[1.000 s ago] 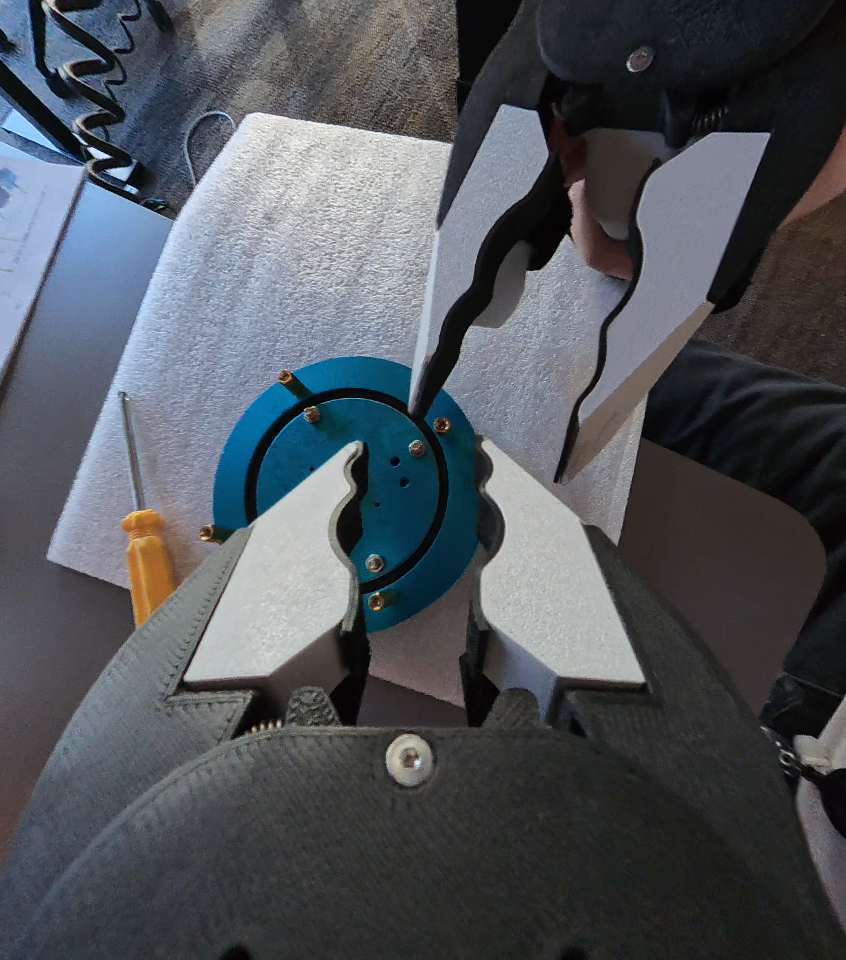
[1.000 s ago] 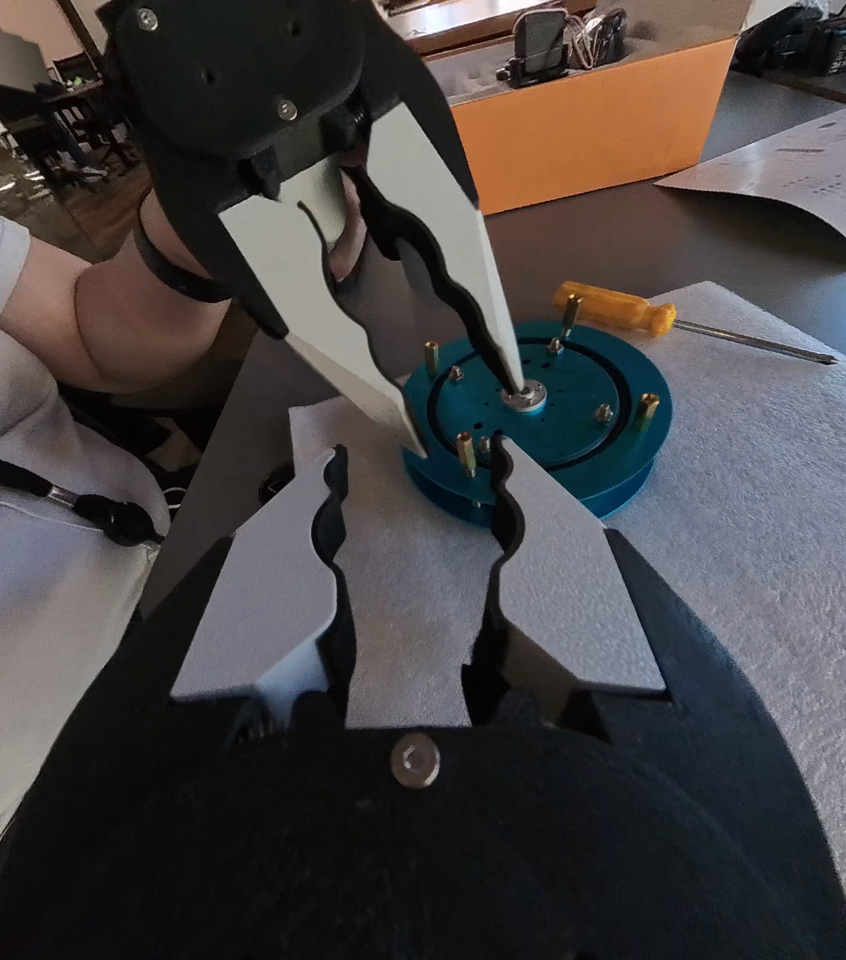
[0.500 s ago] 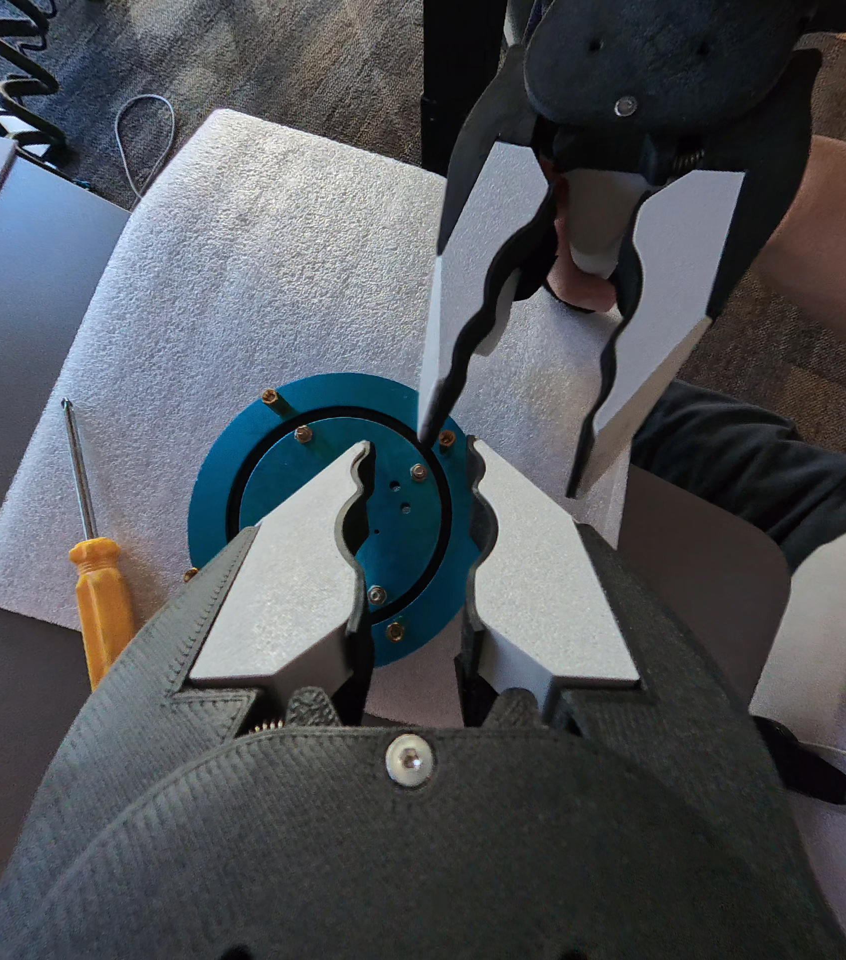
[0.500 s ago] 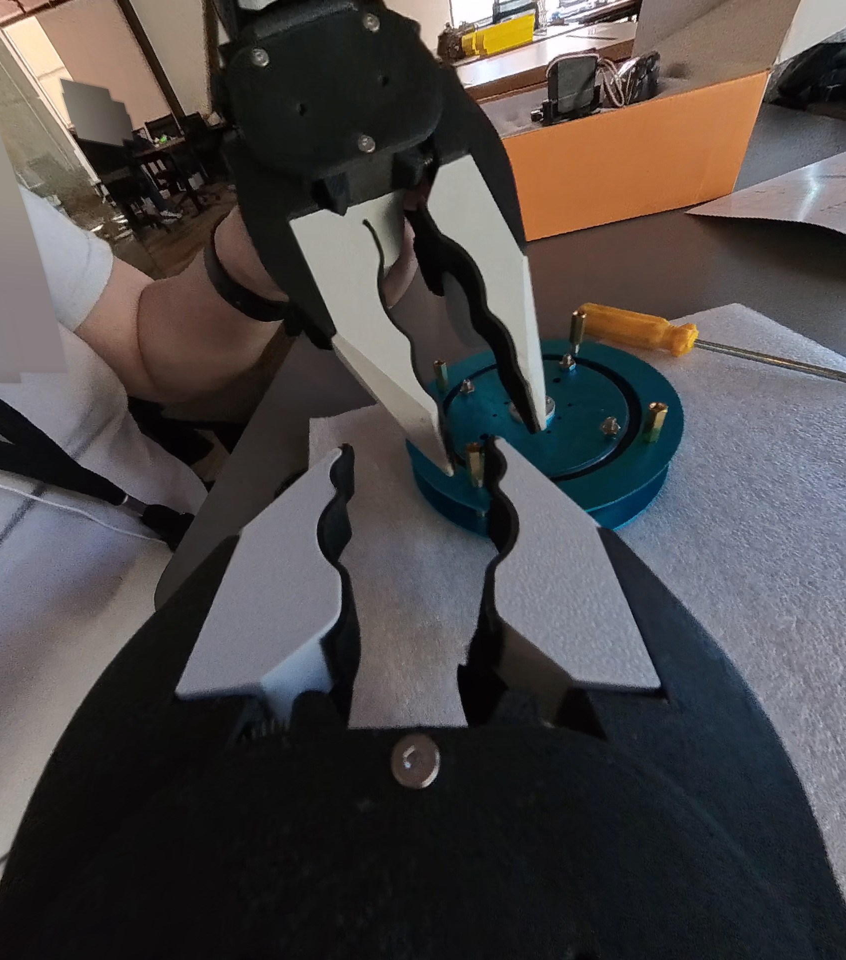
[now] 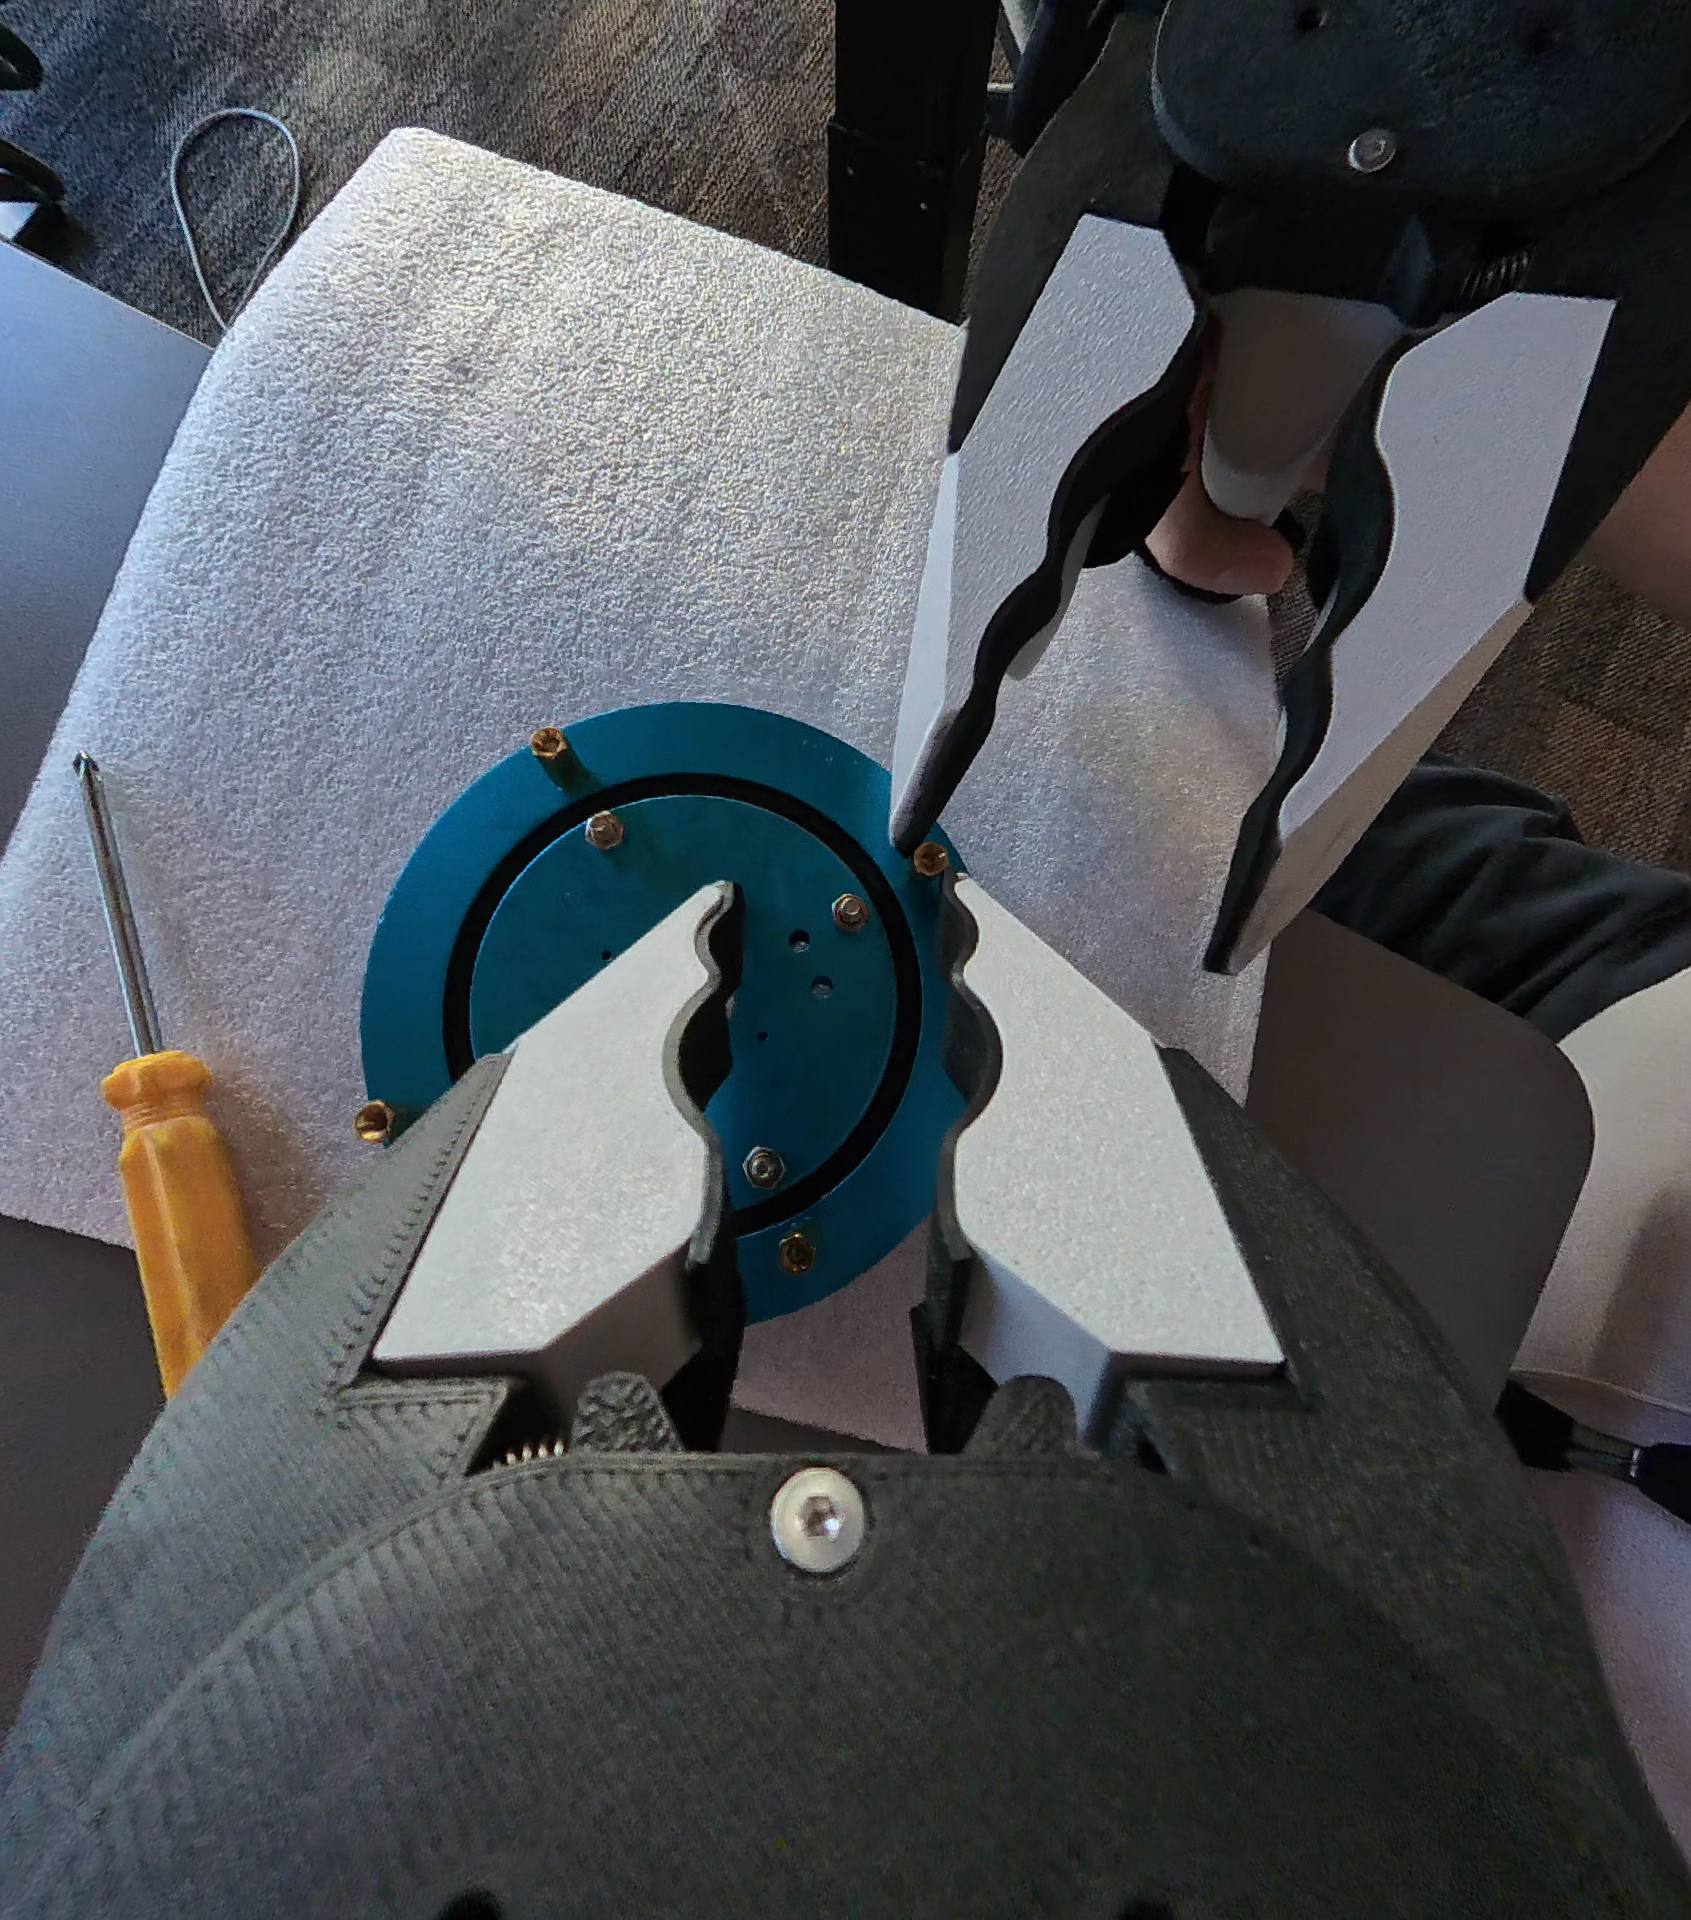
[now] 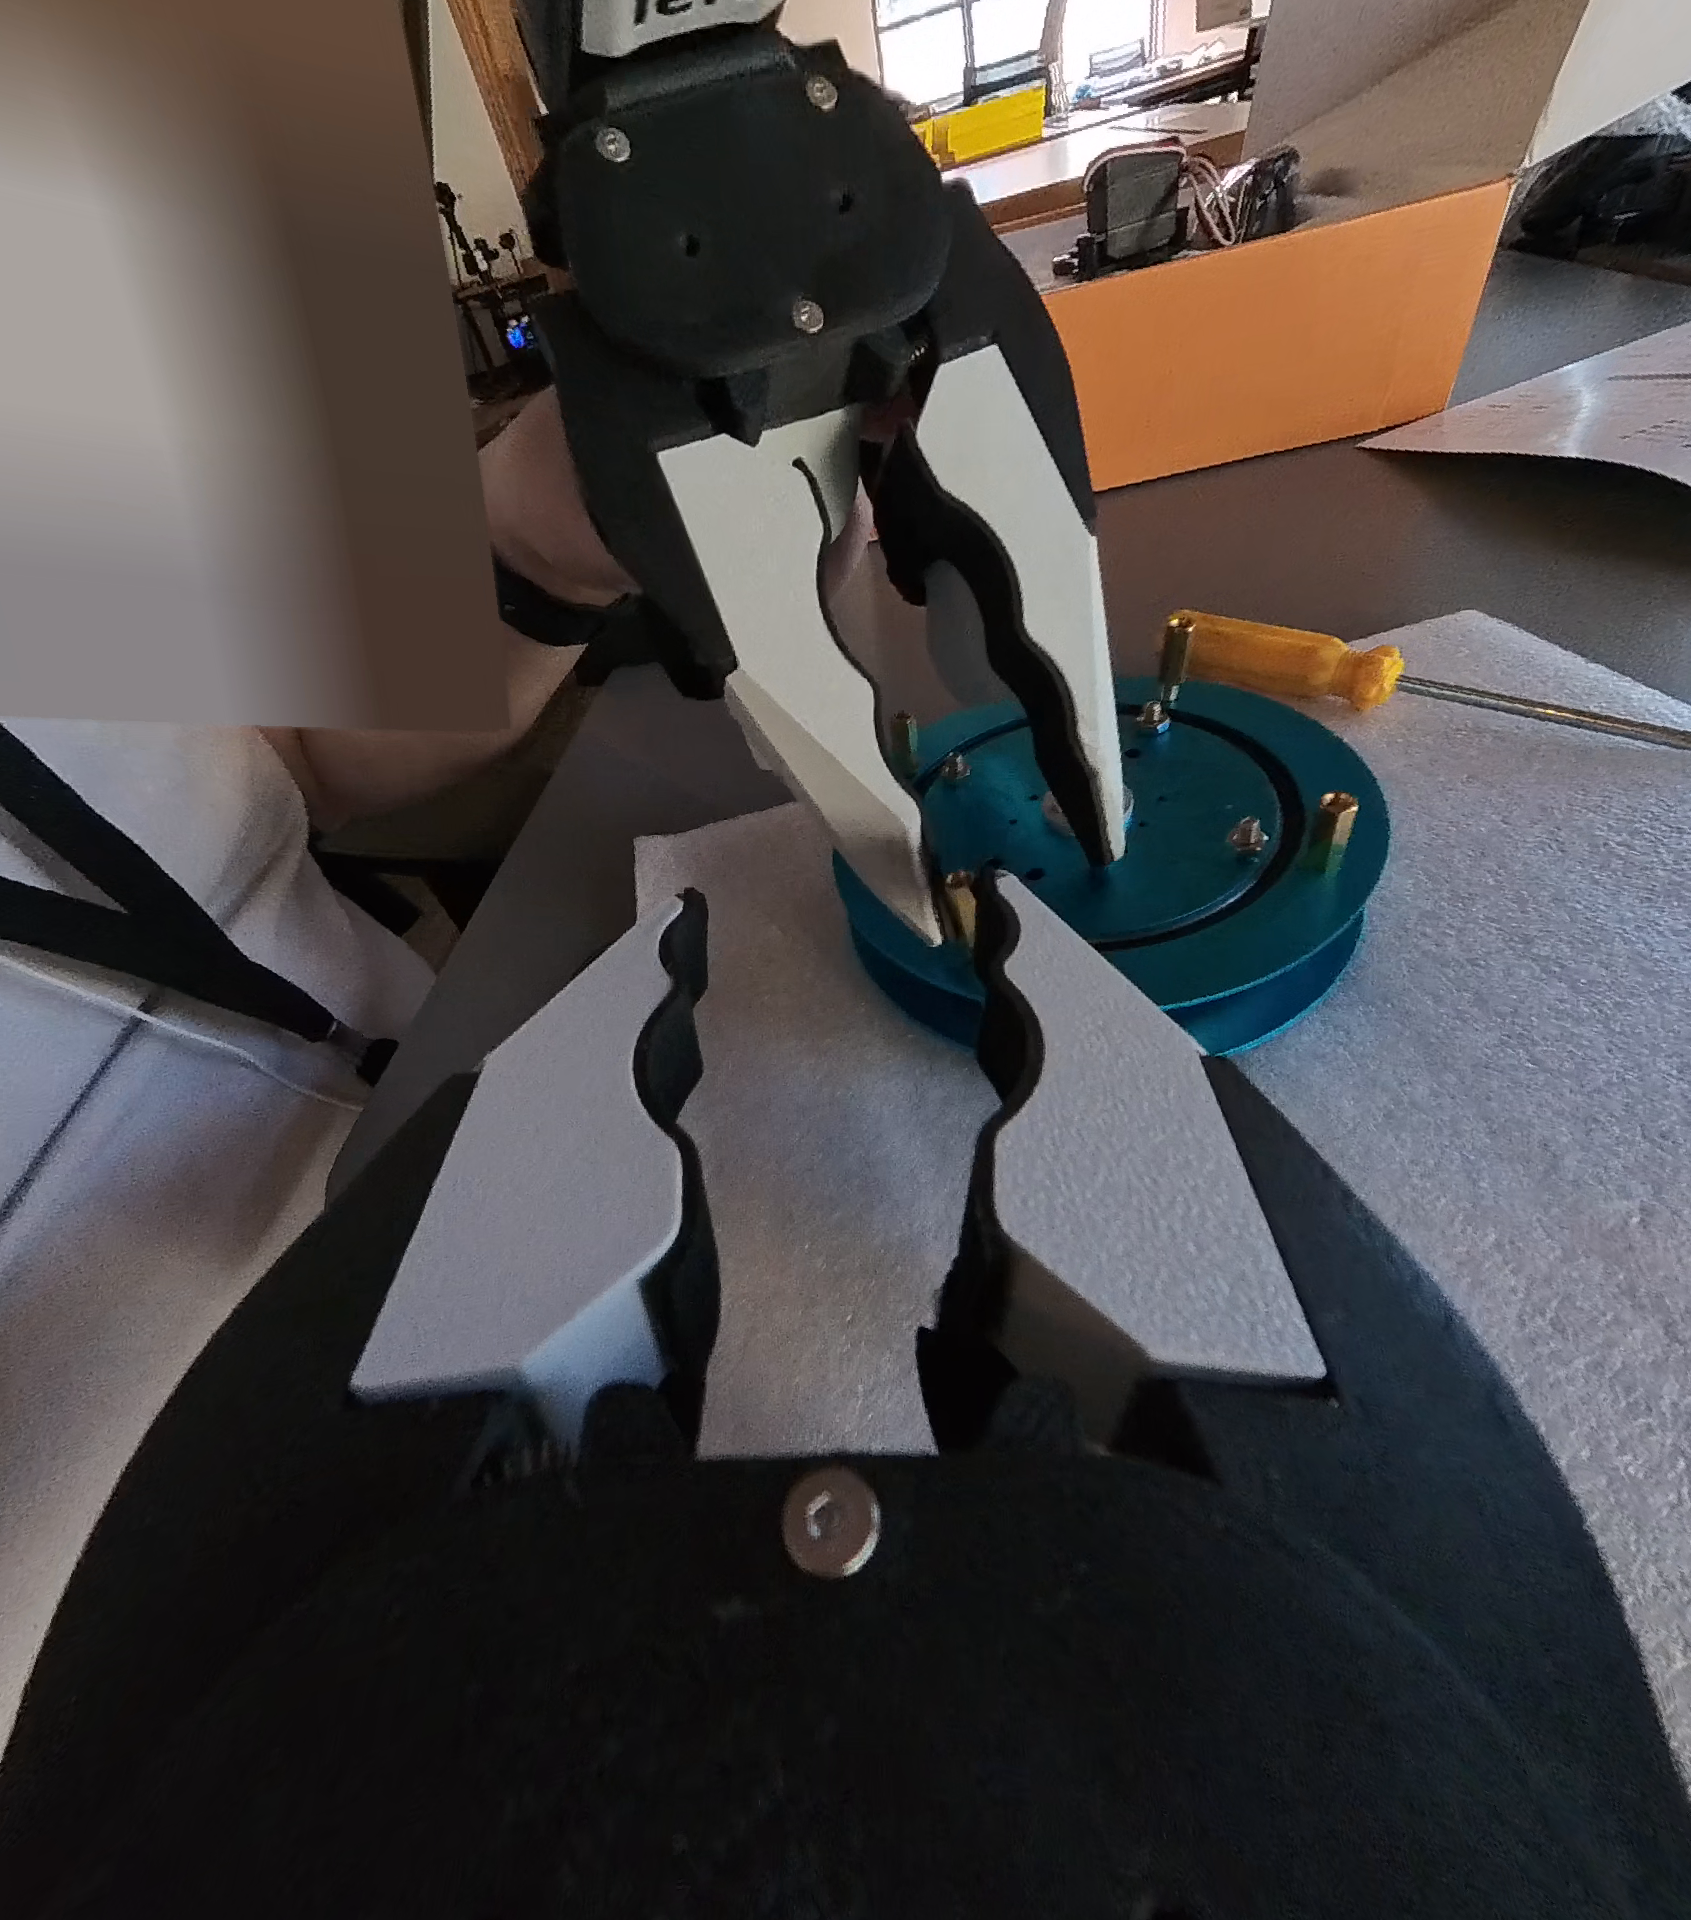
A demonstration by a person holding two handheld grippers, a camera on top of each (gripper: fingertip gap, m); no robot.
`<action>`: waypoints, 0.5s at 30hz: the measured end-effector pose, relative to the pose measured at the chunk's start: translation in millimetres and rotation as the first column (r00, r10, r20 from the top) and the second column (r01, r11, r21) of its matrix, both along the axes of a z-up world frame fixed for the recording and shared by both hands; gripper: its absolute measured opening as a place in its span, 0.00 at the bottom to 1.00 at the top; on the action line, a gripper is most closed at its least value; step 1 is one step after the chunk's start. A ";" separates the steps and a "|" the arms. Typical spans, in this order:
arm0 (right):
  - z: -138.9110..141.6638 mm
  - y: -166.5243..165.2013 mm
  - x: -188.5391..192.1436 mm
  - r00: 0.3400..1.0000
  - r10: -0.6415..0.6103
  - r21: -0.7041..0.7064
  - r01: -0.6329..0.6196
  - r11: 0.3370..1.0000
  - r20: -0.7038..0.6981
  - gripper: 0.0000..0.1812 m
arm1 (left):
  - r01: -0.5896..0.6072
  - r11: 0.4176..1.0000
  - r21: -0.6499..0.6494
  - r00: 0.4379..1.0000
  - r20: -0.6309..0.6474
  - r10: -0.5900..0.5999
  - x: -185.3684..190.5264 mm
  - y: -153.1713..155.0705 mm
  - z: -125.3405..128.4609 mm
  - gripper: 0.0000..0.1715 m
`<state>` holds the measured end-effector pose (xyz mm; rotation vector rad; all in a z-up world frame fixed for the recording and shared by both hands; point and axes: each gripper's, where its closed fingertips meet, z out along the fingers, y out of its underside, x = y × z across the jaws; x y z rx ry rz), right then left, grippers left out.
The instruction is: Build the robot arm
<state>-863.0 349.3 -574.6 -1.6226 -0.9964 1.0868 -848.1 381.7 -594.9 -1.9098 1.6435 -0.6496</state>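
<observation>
Compared with a second ago, the right gripper (image 5: 1059, 894) is standing farther toward the rim of the blue disc (image 5: 612, 831), one fingertip beside a brass standoff (image 5: 929, 858). The left gripper (image 6: 1017, 883) is straddling the disc's near edge. Both are gaping, grasping nothing. One disc is lying on one white foam sheet (image 6: 1547, 1039); one yellow screwdriver (image 5: 166, 1164) is lying beside it. An orange box (image 6: 1267, 343) is standing behind.

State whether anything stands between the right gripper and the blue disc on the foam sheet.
Partly. The left gripper hangs open over the blue disc, and its near finger comes down at the disc's near rim beside a brass standoff, just ahead of the open right gripper. Nothing else visible intervenes.
</observation>
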 end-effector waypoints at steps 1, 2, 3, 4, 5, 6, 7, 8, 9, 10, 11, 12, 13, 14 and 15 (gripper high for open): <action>0.3 0.1 0.6 1.000 -0.002 0.000 0.002 1.000 -0.002 0.28 | -0.002 1.000 -0.001 1.000 0.001 0.002 -0.8 0.1 0.0 0.21; 0.4 0.4 1.5 1.000 -0.006 -0.001 0.006 1.000 -0.002 0.27 | -0.005 1.000 0.001 1.000 -0.001 0.005 -2.0 0.5 0.1 0.20; 0.6 -0.1 2.4 1.000 -0.003 -0.004 0.003 1.000 -0.005 0.26 | -0.013 1.000 0.008 1.000 -0.003 0.013 -3.6 1.9 0.0 0.19; 1.2 -2.5 3.0 1.000 0.012 -0.008 -0.012 1.000 -0.012 0.22 | -0.025 0.999 0.020 1.000 -0.006 0.025 -5.5 4.5 -0.2 0.16; 1.8 -3.0 3.8 1.000 0.014 -0.011 -0.014 1.000 -0.019 0.21 | -0.024 0.999 0.023 1.000 -0.005 0.024 -6.6 4.5 -0.4 0.16; 1.8 1.4 6.1 1.000 -0.014 -0.008 0.014 1.000 -0.018 0.23 | -0.009 1.000 0.002 1.000 0.004 0.009 -6.1 0.3 0.2 0.18; 2.0 6.2 8.8 0.999 -0.044 0.002 0.044 0.999 -0.017 0.26 | 0.011 0.999 -0.033 1.000 0.018 -0.011 -4.9 -6.1 1.1 0.19; 2.8 8.6 10.1 0.998 -0.055 0.008 0.055 0.998 -0.020 0.29 | 0.024 0.998 -0.060 0.999 0.033 -0.022 -3.8 -10.7 2.4 0.19; 3.2 8.5 9.5 0.999 -0.044 0.006 0.044 0.999 -0.021 0.29 | 0.022 0.998 -0.066 0.999 0.043 -0.020 -3.2 -11.3 3.2 0.20; 2.7 7.8 7.6 0.999 -0.029 -0.001 0.029 1.000 -0.018 0.29 | 0.014 0.998 -0.060 0.999 0.049 -0.011 -2.9 -9.6 3.5 0.19; 1.6 7.1 4.9 1.000 -0.015 -0.004 0.015 1.000 -0.010 0.29 | 0.007 0.998 -0.057 0.999 0.055 -0.004 -2.2 -7.8 3.5 0.19; 0.5 6.3 2.0 1.000 -0.003 -0.001 0.003 1.000 0.002 0.29 | 0.003 0.998 -0.061 0.998 0.061 0.001 -1.1 -6.6 3.5 0.19; -0.8 5.9 -0.5 1.000 0.004 0.006 -0.004 1.000 0.015 0.29 | -0.003 0.998 -0.065 0.998 0.066 0.007 -0.4 -5.2 3.3 0.19; -2.1 5.1 -2.5 1.000 0.010 0.011 -0.010 1.000 0.029 0.29 | -0.013 0.998 -0.064 0.997 0.069 0.017 -0.1 -2.7 3.1 0.19; -3.4 3.9 -3.6 0.999 0.015 0.013 -0.016 1.000 0.042 0.29 | -0.025 0.998 -0.059 0.997 0.073 0.029 -0.3 0.2 3.5 0.19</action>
